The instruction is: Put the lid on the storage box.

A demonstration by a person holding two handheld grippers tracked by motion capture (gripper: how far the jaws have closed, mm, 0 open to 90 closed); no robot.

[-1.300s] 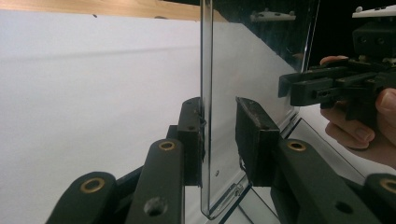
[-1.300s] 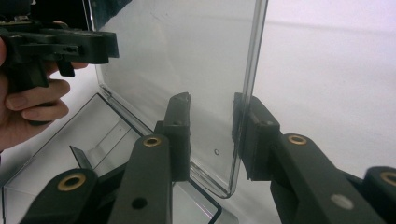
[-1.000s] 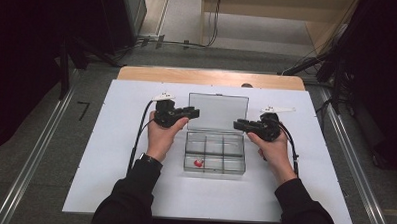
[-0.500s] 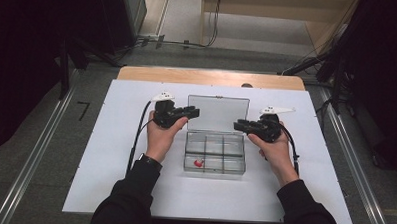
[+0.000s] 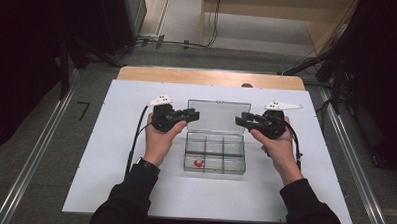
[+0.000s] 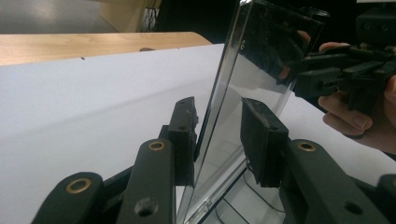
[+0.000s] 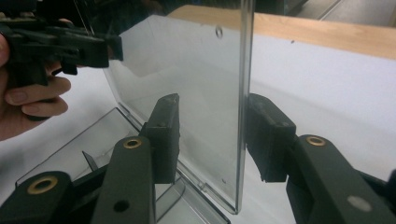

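Note:
A clear plastic compartment box (image 5: 215, 153) lies mid-board with its lid (image 5: 219, 115) swung up at the far side. A small red piece (image 5: 198, 163) sits in its near left compartment. My left gripper (image 5: 192, 113) reaches in at the lid's left edge. In the left gripper view the lid (image 6: 261, 56) stands between the jaws of the left gripper (image 6: 219, 135), one pad against it, the other apart. My right gripper (image 5: 241, 118) is at the lid's right edge. The jaws of the right gripper (image 7: 212, 135) have just been opening, with the lid (image 7: 187, 70) between them and no squeeze on it.
The box rests on a white board (image 5: 110, 154) that covers the table. A wooden strip (image 5: 207, 76) shows along its far edge. Cables and dark stands lie on the floor behind. Bare board stretches to the left, right and front of the box.
The right gripper has lifted a little at the lid's right edge. The left hand and the box base have stayed where they were.

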